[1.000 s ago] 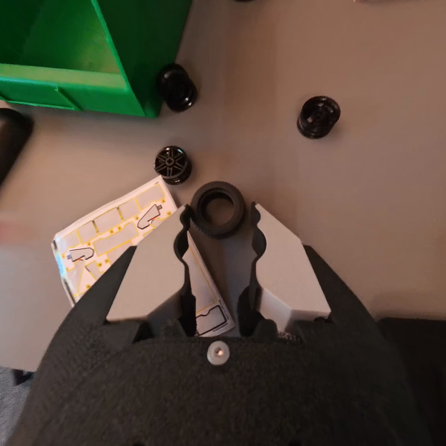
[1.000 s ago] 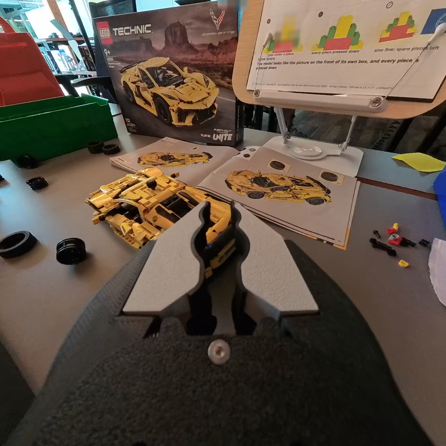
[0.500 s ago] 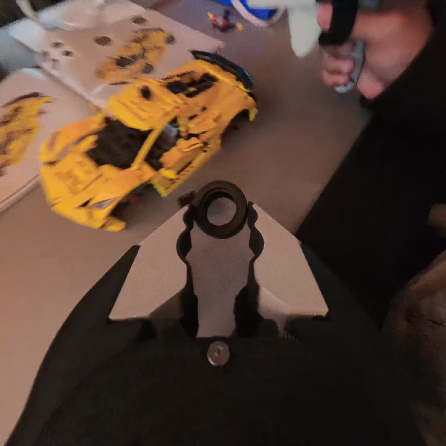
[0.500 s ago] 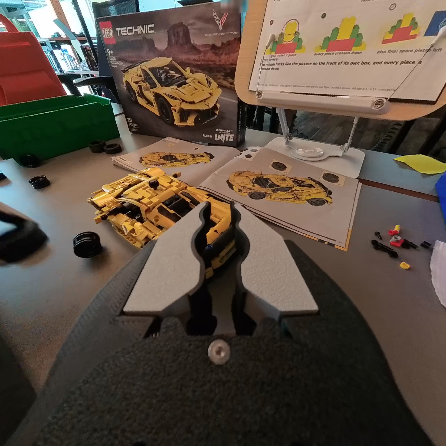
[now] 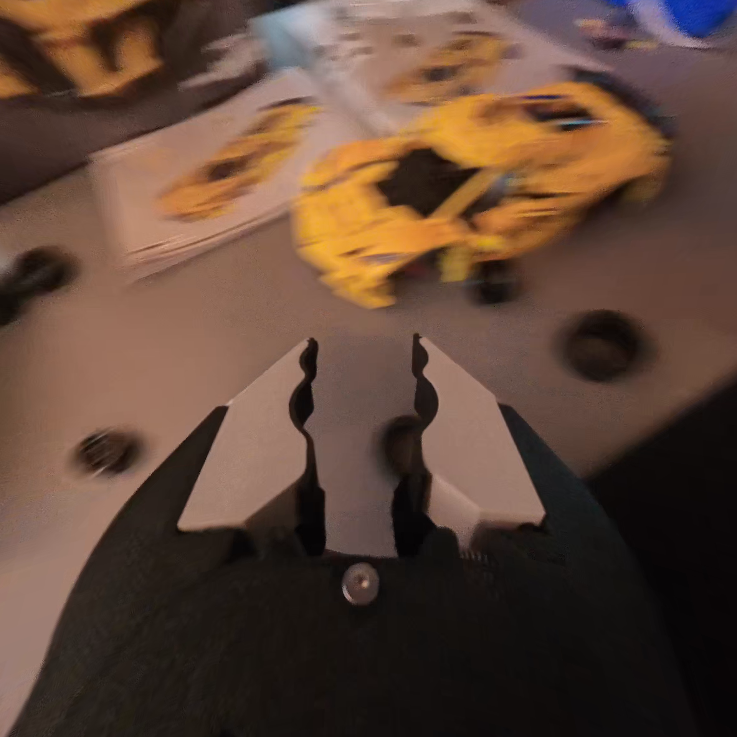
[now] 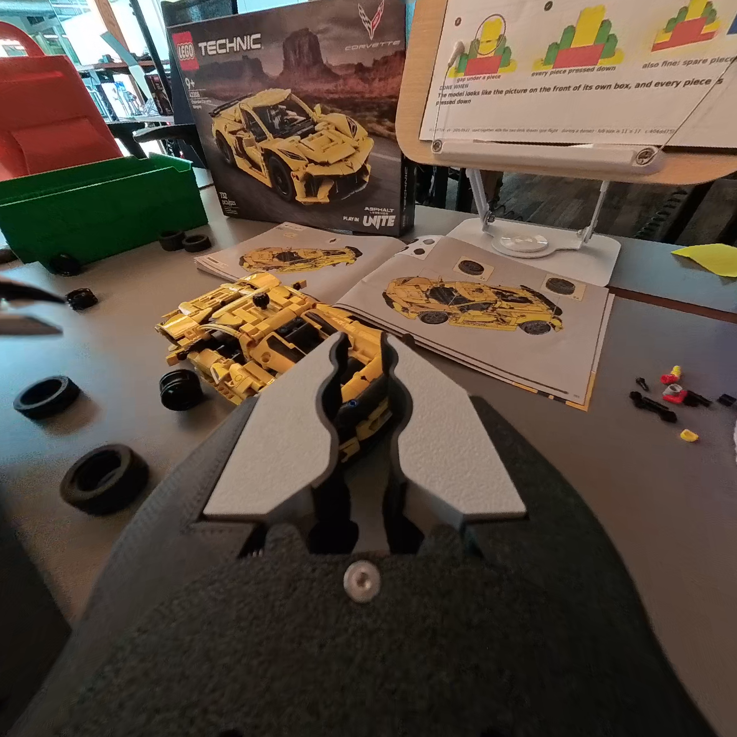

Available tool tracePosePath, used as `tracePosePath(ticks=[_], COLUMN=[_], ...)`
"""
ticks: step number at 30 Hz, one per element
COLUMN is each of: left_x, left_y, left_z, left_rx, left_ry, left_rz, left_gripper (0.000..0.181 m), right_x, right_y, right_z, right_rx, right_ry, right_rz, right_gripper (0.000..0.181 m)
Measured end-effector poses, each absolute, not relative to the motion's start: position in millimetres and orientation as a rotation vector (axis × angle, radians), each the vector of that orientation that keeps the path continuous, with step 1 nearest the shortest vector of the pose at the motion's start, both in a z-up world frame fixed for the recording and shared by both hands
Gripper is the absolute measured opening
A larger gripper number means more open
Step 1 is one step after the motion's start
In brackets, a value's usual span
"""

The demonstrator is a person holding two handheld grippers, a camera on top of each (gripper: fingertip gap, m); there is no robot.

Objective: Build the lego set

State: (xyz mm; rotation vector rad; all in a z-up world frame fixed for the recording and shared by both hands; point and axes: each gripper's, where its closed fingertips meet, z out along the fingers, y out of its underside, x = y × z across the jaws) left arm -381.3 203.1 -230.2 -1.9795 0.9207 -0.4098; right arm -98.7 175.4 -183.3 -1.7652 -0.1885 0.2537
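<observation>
My left hand-held gripper (image 5: 363, 345) hangs open and empty, nearer the loose tyre (image 6: 104, 477) and rim (image 6: 179, 389) left of the car (image 6: 263, 339), which my right hand-held gripper (image 6: 362, 342) clamps.

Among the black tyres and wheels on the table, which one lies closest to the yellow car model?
The black wheel rim beside the yellow car model, lying on its side. The two empty tyres lie farther left, flat.

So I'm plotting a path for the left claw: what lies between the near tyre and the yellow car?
The right wrist view shows a black rim against the car, then bare table to the tyre.
</observation>
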Motion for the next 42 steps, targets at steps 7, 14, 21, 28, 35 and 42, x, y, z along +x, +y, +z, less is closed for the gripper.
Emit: tracePosePath(ticks=[7, 14, 21, 28, 35, 42], left_x=[-530.5, -511.9, -358.9, -304.2, -344.2, -627.5], left_y=[297.7, 303.2, 206.2, 166.5, 184.4, 295.3], left_z=[-254.1, -285.6, -229.0, -274.7, -246.7, -259.8], left_rx=[-2.149, -2.237, -1.977, -2.017, -2.001, -2.176], left_ry=[0.546, 0.691, 1.040, 1.276, 1.049, 0.377], left_rz=[-0.351, -0.343, -0.771, -0.687, -0.722, 0.074], left_gripper=[0.049, 0.033, 0.033, 0.033, 0.046, 0.046], right_x=[-99.3, -96.0, -97.9, -98.4, -100.3, -102.4], right_y=[176.4, 177.0, 177.1, 175.7, 175.7, 176.4], right_z=[-186.6, -188.6, -188.9, -187.7, -189.1, -191.1], right_rx=[-1.780, -1.788, -1.789, -1.785, -1.791, -1.801], right_ry=[-0.195, -0.187, -0.195, -0.194, -0.202, -0.207], right_rz=[0.245, 0.232, 0.236, 0.252, 0.259, 0.268], right_gripper=[0.015, 0.015, 0.015, 0.015, 0.015, 0.015])
